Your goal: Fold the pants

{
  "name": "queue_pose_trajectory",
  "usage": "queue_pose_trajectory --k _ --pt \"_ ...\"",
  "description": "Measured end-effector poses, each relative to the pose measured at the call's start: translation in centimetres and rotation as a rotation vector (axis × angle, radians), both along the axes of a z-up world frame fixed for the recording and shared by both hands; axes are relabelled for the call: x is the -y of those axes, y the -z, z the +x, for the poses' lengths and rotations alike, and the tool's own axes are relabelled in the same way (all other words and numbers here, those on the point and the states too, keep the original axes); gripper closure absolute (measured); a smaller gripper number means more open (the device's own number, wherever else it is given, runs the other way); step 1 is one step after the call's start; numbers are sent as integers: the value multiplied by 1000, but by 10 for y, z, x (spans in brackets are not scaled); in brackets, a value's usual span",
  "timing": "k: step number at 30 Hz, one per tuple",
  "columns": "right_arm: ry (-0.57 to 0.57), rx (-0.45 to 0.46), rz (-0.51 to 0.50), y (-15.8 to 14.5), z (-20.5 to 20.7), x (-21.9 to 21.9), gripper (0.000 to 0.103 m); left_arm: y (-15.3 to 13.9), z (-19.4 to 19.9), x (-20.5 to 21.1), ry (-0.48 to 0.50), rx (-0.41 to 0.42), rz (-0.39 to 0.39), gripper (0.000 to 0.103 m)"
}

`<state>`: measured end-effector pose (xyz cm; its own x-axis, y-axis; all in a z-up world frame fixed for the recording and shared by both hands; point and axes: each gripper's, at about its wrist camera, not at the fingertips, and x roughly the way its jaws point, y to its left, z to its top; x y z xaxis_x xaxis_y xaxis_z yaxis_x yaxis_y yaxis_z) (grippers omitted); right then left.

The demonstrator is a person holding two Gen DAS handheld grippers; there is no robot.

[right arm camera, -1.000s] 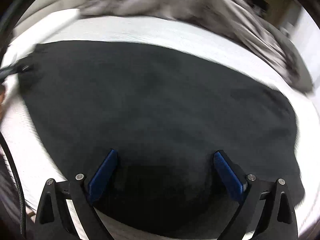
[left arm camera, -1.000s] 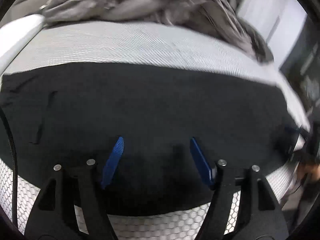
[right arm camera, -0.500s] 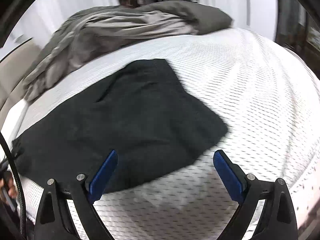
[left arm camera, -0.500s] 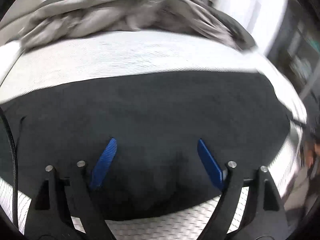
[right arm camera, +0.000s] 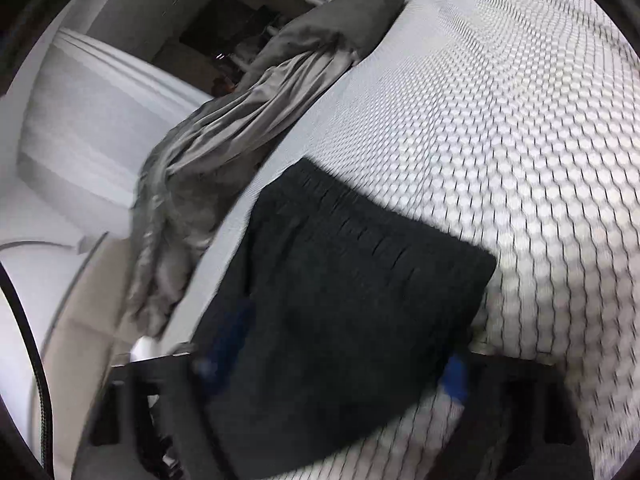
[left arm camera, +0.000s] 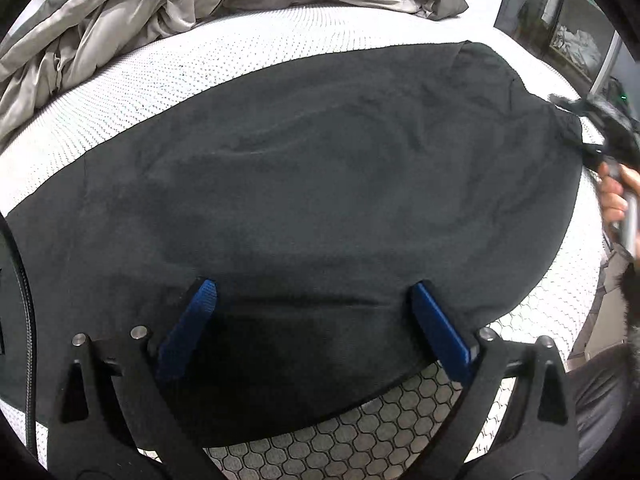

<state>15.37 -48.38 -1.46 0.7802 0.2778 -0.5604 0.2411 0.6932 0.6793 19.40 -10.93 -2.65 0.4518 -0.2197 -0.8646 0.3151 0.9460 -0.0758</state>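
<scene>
Since the earlier frames the right wrist view has rolled hard, so the bed now runs diagonally across it, and the left view has slid along the pants toward their right end.

Left view: the pants [left arm camera: 320, 184] lie flat and dark across the middle of the frame on the bed [left arm camera: 224, 56], whose white honeycomb mesh shows above and below them. A grey duvet [left arm camera: 168, 4] is bunched along the top and upper left. At the right edge a hand [left arm camera: 614, 196] grips a handle beside the end of the pants. A black cable [left arm camera: 28, 320] runs down the left edge. The left gripper [left arm camera: 316, 300] hangs over the near hem with its jaws opening, wide apart, blue pads clear of the cloth; nothing is pinched.

Right view, blurred: a folded end of the pants [right arm camera: 344, 312] fills the lower centre, with the bed [right arm camera: 520, 128] at upper right and the duvet [right arm camera: 248, 112] heaped from centre top to lower left. A pale wall or headboard fills the upper left. The right gripper [right arm camera: 336, 364] has its jaws closing with the pants between them; I cannot tell whether the pads yet press the cloth.
</scene>
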Motion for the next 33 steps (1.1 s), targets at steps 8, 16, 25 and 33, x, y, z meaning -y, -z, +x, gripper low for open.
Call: queue_pose_trajectory --k 8,16,25,33 --pt "-24 150 -157 -82 -5 -69 86 -35 -9 -54 -126 68 -192 6" --pt "-805 312 -120 -105 -3 -270 30 -47 -5 -144 -357 65 -390 6" --pt "-555 161 -354 -85 -17 -221 28 -27 0 -161 -374 -20 -481 20" --pt "-507 -92 -347 -26 -4 -184 28 -18 24 -104 -224 -101 -626 65"
